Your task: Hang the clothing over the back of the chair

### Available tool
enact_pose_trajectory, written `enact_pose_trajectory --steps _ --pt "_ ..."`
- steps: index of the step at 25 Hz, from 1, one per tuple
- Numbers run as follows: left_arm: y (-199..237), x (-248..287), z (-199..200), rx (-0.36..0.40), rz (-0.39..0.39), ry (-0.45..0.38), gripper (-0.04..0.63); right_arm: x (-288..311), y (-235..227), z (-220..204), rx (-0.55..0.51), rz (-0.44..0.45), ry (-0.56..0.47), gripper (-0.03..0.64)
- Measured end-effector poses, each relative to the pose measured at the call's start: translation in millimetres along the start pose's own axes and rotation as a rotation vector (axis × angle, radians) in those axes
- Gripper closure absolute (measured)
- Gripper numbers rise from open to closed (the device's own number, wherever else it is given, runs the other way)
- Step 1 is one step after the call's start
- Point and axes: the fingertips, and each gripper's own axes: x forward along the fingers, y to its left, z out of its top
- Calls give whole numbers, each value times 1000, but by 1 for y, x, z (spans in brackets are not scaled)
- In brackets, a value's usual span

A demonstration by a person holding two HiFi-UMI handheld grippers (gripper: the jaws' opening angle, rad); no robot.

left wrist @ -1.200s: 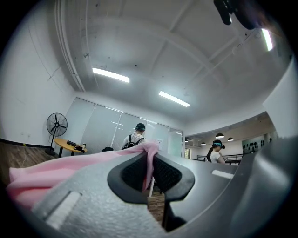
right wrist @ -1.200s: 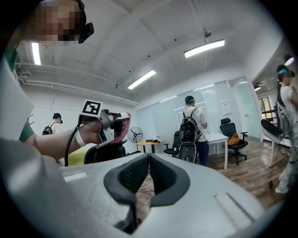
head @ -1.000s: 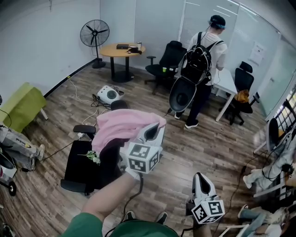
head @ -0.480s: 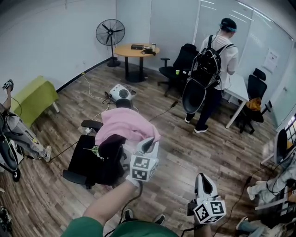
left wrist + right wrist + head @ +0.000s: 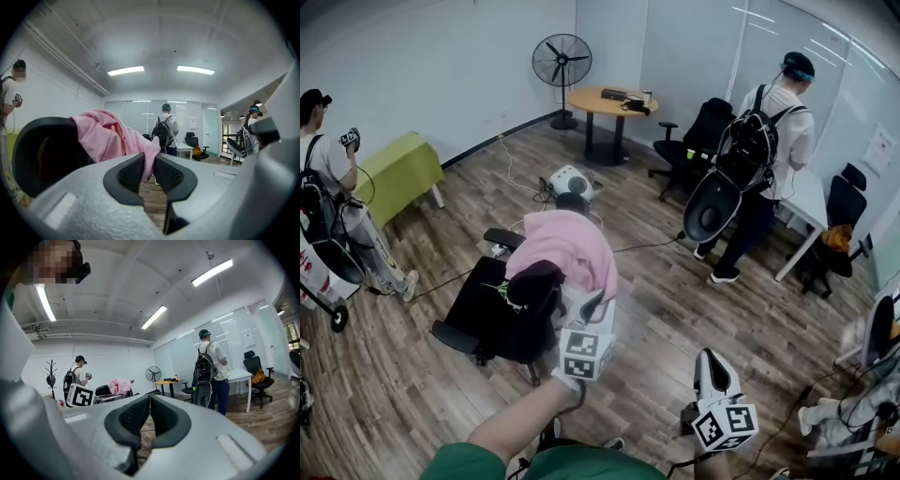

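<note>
A pink garment [image 5: 564, 251] lies draped over the back of a black office chair [image 5: 487, 309] in the middle of the room. My left gripper [image 5: 592, 306] is just right of the chair back, level with the garment's hanging edge. In the left gripper view a corner of the pink garment [image 5: 110, 136] runs down between the pads, which still pinch it while the jaws are opening; the dark chair back [image 5: 42, 159] is at the left. My right gripper [image 5: 711, 362] hangs low at the right, shut and empty, its pads meeting [image 5: 150, 404]. It looks towards the pink garment [image 5: 119, 386].
A person with a backpack [image 5: 764, 141] stands at a white desk on the right. Another person [image 5: 323, 187] stands at the left by a green bench [image 5: 405, 167]. A fan [image 5: 562, 61], a round table [image 5: 614, 101], a white device [image 5: 570, 180] and floor cables lie behind.
My left gripper has come down beside the chair, pulling the garment's edge lower over the chair back. The right gripper has hardly moved in view.
</note>
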Motion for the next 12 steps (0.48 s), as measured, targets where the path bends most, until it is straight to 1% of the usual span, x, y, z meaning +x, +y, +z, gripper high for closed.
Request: enact_pose_trajectory --steps 2,4,5,8,12 --pt "-1 -7 -3 -3 28 1 535 4 -1 0 -6 24 3 611" --pt "-3 -14 -9 -5 47 4 489 9 -2 1 -9 47 5 610" --pt "-4 -18 -13 -8 53 9 479 11 -2 1 -10 60 7 610" --pt "-7 -28 -27 -23 69 29 478 18 -1 1 -7 97 16 609" --pt "-13 -42 -39 -50 71 51 479 24 -2 -5 4 116 22 611"
